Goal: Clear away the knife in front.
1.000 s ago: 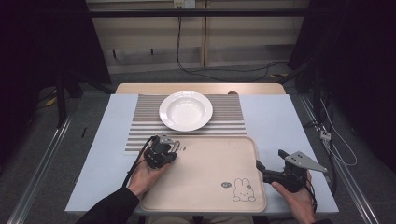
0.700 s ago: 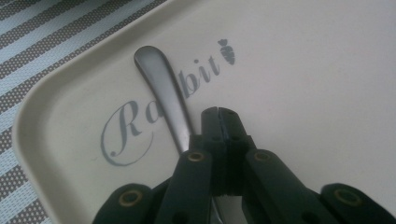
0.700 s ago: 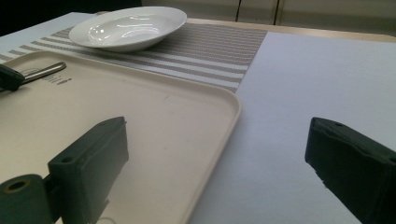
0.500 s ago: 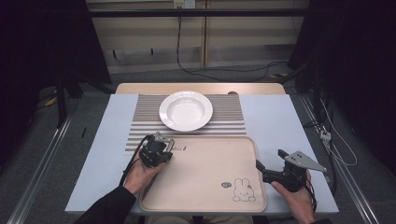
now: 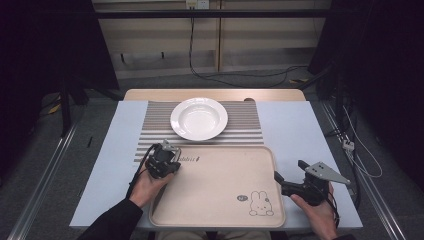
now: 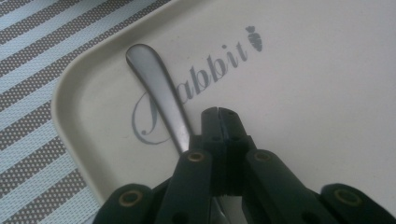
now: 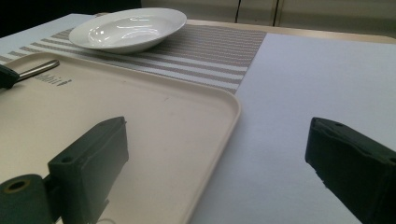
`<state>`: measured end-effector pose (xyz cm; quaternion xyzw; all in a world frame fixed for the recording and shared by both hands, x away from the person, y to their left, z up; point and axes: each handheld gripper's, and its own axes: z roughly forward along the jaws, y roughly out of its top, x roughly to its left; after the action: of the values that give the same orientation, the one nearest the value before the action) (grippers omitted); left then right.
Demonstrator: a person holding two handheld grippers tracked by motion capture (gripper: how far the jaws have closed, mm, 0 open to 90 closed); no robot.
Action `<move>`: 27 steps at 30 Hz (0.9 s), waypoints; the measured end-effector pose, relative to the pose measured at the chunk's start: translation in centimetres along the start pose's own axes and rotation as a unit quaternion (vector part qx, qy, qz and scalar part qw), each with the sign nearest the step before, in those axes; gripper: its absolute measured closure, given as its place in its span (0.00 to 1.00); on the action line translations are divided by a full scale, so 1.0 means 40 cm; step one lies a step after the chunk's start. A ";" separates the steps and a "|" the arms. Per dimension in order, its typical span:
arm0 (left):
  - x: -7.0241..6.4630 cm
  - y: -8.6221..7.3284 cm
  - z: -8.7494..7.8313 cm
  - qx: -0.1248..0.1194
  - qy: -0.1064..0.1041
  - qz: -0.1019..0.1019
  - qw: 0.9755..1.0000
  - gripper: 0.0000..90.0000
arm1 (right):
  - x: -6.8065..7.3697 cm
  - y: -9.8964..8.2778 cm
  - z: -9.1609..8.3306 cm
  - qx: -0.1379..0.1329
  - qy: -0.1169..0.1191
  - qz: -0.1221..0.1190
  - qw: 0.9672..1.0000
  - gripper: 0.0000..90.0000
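- The left hand-held gripper point(image 5: 168, 154) sits over the near-left corner of the beige tray point(image 5: 220, 210), with the person's left hand point(image 5: 147, 185) behind it.
- In the left gripper view its two black jaws are pressed together with no gap between them, and their tips point(image 6: 219, 114) rest over the tray floor just beside the printed word "Rabbit" point(image 6: 196, 88).
- A metal utensil handle point(image 6: 161, 95) lies on the tray, slanting across the first letter of that word; its rounded end points toward the tray's corner, and its other end runs under the left hand-held gripper's body, so whether that is a spoon or a fork cannot be told.
- The handle lies beside the closed jaws, not between them.
- The right hand-held gripper point(image 5: 295, 180) is held at the right edge of the tray, jaws spread wide with nothing between them point(image 7: 219, 158).
- In the right gripper view one jaw hovers over the tray and the other over the pale blue bench point(image 7: 317, 84).
- A white plate point(image 5: 199, 118) stands on the striped placemat point(image 5: 245, 132) beyond the tray, well apart from both hand-held grippers.
- A rabbit drawing point(image 5: 261, 204) marks the tray's near-right corner.
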<state>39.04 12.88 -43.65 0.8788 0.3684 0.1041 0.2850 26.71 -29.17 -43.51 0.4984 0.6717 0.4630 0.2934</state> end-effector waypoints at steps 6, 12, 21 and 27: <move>0.008 -0.004 -0.006 0.004 0.008 0.004 1.000 1.00 | 0.000 0.000 0.000 0.000 -0.001 0.000 1.000 0.07; 0.018 -0.011 -0.011 0.003 0.010 -0.004 1.000 1.00 | 0.000 0.000 0.000 -0.001 -0.001 0.001 1.000 0.06; 0.026 -0.019 -0.016 0.002 0.014 -0.007 1.000 1.00 | -0.001 0.000 0.000 0.000 -0.001 0.001 1.000 0.06; 0.021 -0.025 -0.022 0.006 0.024 0.004 1.000 1.00 | -0.001 -0.001 0.000 0.001 -0.002 0.002 1.000 0.06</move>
<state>38.68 14.41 -43.54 0.8790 0.3724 0.1240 0.2706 26.71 -29.22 -43.53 0.5006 0.6705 0.4623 0.2935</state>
